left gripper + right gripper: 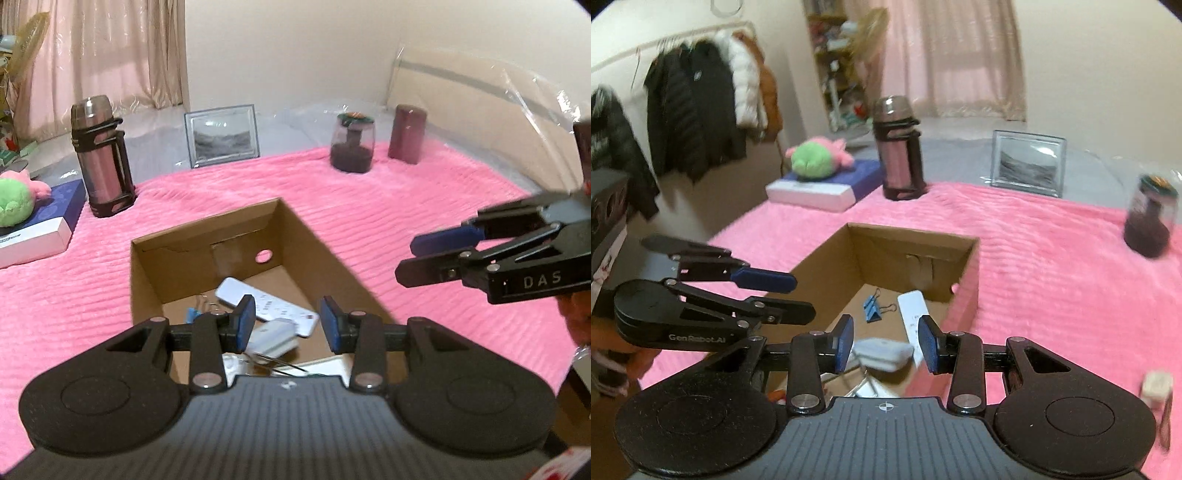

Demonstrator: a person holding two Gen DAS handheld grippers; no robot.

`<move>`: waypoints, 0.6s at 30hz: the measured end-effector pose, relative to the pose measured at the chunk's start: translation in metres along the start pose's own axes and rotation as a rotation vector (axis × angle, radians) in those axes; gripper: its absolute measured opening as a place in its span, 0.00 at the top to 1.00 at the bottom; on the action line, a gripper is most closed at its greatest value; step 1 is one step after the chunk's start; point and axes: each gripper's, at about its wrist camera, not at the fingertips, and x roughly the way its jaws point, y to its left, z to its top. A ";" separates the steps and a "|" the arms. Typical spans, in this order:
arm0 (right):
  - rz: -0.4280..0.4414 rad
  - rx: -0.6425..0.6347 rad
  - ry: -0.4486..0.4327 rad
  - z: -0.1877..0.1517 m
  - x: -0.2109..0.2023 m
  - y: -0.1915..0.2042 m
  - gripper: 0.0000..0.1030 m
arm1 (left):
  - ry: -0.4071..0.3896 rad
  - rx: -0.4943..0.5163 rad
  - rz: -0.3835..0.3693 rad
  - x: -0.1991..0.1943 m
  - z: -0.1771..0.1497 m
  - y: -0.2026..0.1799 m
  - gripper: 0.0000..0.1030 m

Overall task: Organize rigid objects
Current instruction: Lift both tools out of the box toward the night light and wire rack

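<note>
An open cardboard box (147, 266) (964, 280) sits on the pink blanket. Inside lie a white remote (266, 304) (913, 310), a blue binder clip (873, 308) (192, 314), a small grey-white case (275, 338) (882, 352) and some wires. My left gripper (288, 323) is open and empty above the box's near side; it also shows from the side in the right wrist view (799, 297). My right gripper (886, 341) is open and empty above the box's near edge; in the left wrist view (406, 258) it hovers right of the box.
At the back stand a steel thermos (101, 155) (899, 147), a picture frame (221, 134) (1028, 162), a dark glass jar (352, 142) (1150, 219) and a maroon cylinder (408, 133). A plush toy (816, 158) lies on a blue-white box (40, 229). A small white bottle (1156, 387) stands at right.
</note>
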 end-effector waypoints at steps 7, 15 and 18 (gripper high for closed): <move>-0.045 0.129 -0.078 -0.044 -0.061 -0.011 0.65 | -0.070 -0.070 -0.029 -0.031 -0.017 -0.039 0.67; -0.127 0.234 -0.141 -0.102 -0.119 -0.021 0.65 | -0.099 -0.072 -0.026 -0.046 -0.037 -0.085 0.66; -0.169 0.229 -0.136 -0.119 -0.133 -0.025 0.65 | -0.118 -0.079 -0.034 -0.050 -0.043 -0.101 0.59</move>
